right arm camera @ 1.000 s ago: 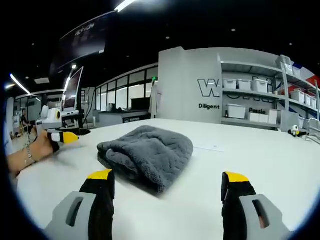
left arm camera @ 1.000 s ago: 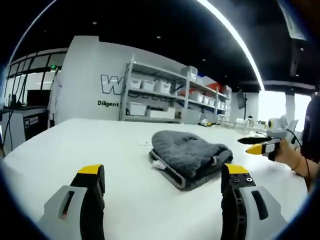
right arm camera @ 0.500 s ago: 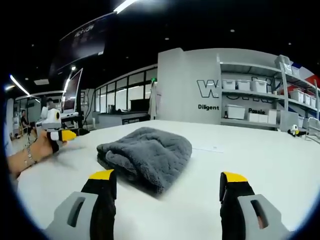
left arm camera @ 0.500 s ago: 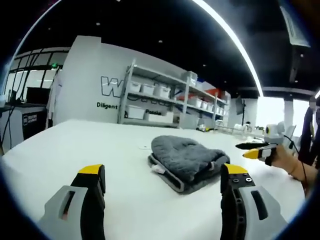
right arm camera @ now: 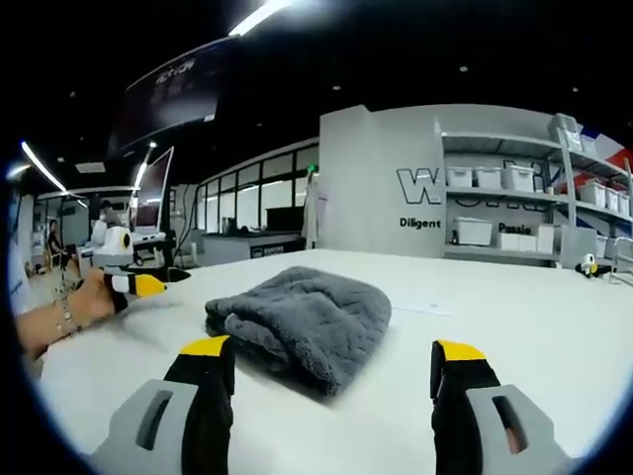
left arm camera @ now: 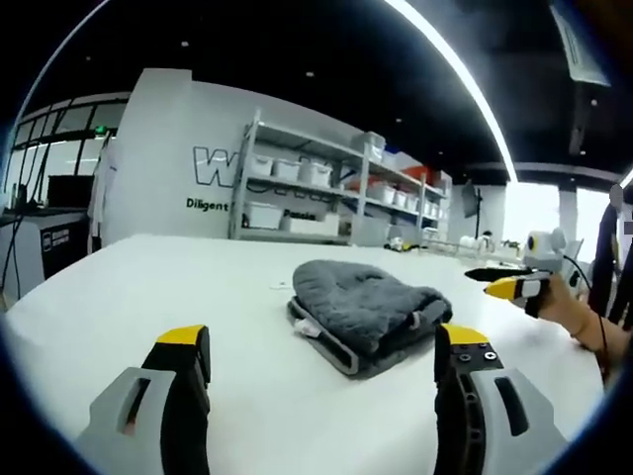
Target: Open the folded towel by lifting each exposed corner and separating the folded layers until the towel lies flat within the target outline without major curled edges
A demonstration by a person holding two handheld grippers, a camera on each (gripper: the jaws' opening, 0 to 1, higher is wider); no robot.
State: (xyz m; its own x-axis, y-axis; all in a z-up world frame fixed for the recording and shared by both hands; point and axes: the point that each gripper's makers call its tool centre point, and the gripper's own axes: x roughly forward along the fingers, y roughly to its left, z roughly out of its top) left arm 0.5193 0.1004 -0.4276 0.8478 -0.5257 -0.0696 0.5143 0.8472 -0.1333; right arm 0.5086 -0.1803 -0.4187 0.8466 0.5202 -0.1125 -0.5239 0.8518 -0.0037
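A folded grey towel [left arm camera: 364, 309] lies on the white table [left arm camera: 148, 287], its stacked edges facing the left gripper view. My left gripper [left arm camera: 321, 348] is open, low over the table, a short way in front of the towel. In the right gripper view the same towel [right arm camera: 307, 322] shows its rounded folded side. My right gripper [right arm camera: 334, 358] is open, just short of the towel's near edge. The right gripper [left arm camera: 506, 282] enters the left gripper view at the right, held by a hand. The left gripper [right arm camera: 138, 283] appears at the left of the right gripper view, also held by a hand.
Metal shelves with white bins [left arm camera: 316, 193] and a white wall with lettering [right arm camera: 435, 198] stand beyond the table. A small white label [right arm camera: 420, 306] lies flat on the table behind the towel. Desks with equipment [left arm camera: 45, 237] stand off the table's far side.
Both views shifted slightly with the hands. The towel sits a little nearer in the right gripper view. Both grippers stay open; the towel has not moved.
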